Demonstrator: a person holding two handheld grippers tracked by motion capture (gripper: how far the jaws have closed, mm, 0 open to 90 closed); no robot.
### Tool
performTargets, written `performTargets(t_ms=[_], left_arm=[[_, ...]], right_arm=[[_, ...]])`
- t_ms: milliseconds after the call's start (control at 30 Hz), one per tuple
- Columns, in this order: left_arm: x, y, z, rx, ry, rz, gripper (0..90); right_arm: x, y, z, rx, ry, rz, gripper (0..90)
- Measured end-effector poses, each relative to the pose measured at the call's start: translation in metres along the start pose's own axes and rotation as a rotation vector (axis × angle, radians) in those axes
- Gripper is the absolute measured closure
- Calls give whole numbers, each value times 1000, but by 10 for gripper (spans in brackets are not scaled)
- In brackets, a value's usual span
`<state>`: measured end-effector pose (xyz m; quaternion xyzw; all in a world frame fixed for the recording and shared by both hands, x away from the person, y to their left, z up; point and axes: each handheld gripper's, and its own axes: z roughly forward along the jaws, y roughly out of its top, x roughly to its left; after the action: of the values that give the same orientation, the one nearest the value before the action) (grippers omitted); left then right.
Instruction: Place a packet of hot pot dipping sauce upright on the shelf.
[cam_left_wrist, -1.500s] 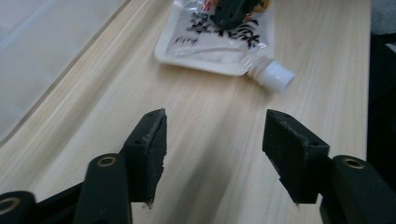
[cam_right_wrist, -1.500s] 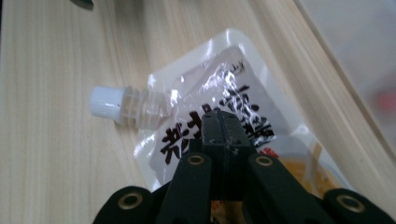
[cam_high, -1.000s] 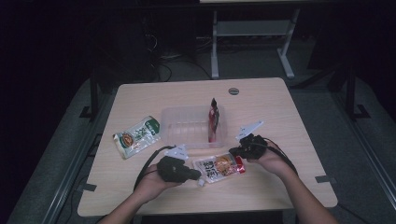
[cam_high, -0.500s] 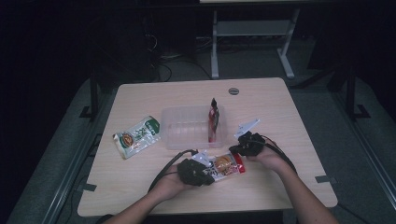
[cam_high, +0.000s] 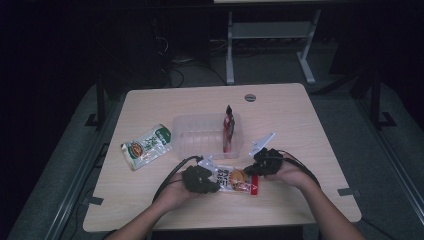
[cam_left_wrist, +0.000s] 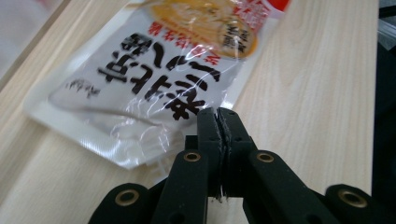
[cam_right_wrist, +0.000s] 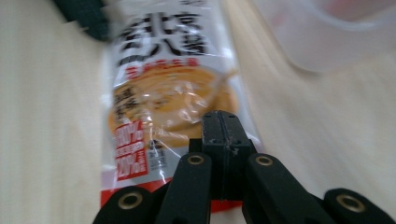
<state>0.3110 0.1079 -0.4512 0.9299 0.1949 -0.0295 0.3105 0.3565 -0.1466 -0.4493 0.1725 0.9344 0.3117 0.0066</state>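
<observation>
A clear snack packet (cam_high: 232, 179) with black script, an orange picture and a red end lies flat on the wooden table (cam_high: 300, 125) near its front edge. My left gripper (cam_high: 214, 184) is at the packet's clear left end. In the left gripper view the packet (cam_left_wrist: 163, 79) lies just ahead, and the left gripper (cam_left_wrist: 217, 114) stands shut, with the packet's thin edge caught between its tips. My right gripper (cam_high: 251, 172) is at the red end. In the right gripper view the right gripper (cam_right_wrist: 220, 116) is shut above the packet (cam_right_wrist: 168, 93); whether it pinches the film is unclear.
A clear plastic tub (cam_high: 200, 120) stands behind the packet, with a red sachet (cam_high: 228, 130) upright at its right side. A green packet (cam_high: 147, 146) lies to the left. A white clip-like piece (cam_high: 262, 142) sits near my right hand. A cable hole (cam_high: 250, 97) is at the back.
My left hand has moved right and a little down, from beside the packet onto its left end. The right hand and the packet have stayed in place.
</observation>
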Motion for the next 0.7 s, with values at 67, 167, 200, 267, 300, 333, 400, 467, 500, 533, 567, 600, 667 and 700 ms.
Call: performTargets(t_ms=[67,167,200,267,300,333,400,467,500,533,567,600,667,700], left_arm=[[1,-1,0,2,1,-6,881],[1,-1,0,8,3,-1,881],[1,-1,0,9,4,0,881],[1,-1,0,10,3,1,881],[1,-1,0,9,3,0,881],[1,-1,0,8,1,-2,881],[1,-1,0,8,1,-6,881],[2,-1,0,8,1,-9,881],[2,-2,0,9,1,-10,882],[2,-2,0,9,1,-10,882],[3,-2,0,9,1,-9,882],[3,-2,0,9,3,-10,882],[3,-2,-1,11,4,-10,882],[3,-2,-1,12,7,-10,882]], right_arm=[[5,2,1,5,23,-13,900],[11,8,0,-17,25,-50,900],[11,8,0,-17,25,-50,900],[4,7,-4,-37,-53,-25,900],[-1,5,-5,-45,-78,-7,900],[-4,4,-6,-48,-89,34,900],[-10,1,-6,-46,-101,50,900],[-13,-1,-3,-26,-104,55,900],[-15,-4,0,-3,-107,35,900],[-15,-4,0,-3,-107,35,900],[-16,-4,1,5,-103,34,900],[-15,-5,1,12,-101,40,900],[-14,-5,0,11,-83,54,900],[-14,-6,0,9,-61,34,900]])
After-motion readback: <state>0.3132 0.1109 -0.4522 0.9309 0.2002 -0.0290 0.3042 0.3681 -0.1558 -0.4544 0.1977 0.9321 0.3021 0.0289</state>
